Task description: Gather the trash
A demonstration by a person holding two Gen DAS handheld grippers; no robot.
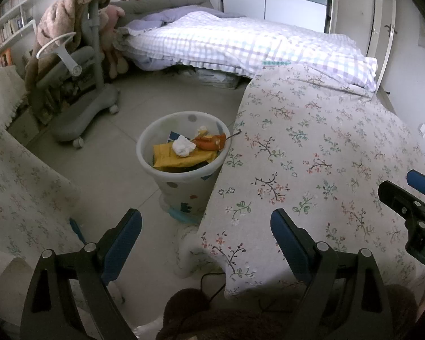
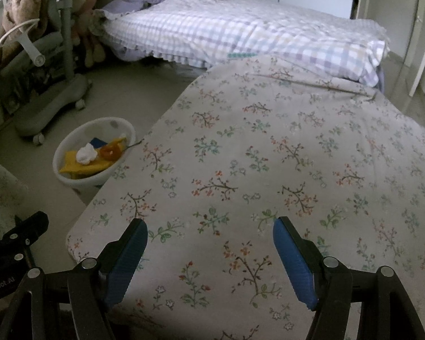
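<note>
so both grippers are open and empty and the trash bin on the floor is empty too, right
Not quite. The left gripper and right gripper are open and empty, but the bin is not: the left wrist view shows yellow packaging, a white wad and an orange wrapper inside.

trash bin (image 1: 184, 181) base behind floral cloth (image 1: 311, 170), bookshelf (image 1: 8, 25) cut off, titles unreadable

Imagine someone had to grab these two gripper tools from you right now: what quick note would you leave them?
Left gripper: open, holding nothing, over the floor near the bin.
Right gripper: open, holding nothing, above the flowered tablecloth.
Trash bin: on the floor against the table edge, holding yellow wrappers, a white crumpled tissue and an orange piece.
Done: that trash is binned.
Left: no loose trash shows on the cloth; check elsewhere.
</note>
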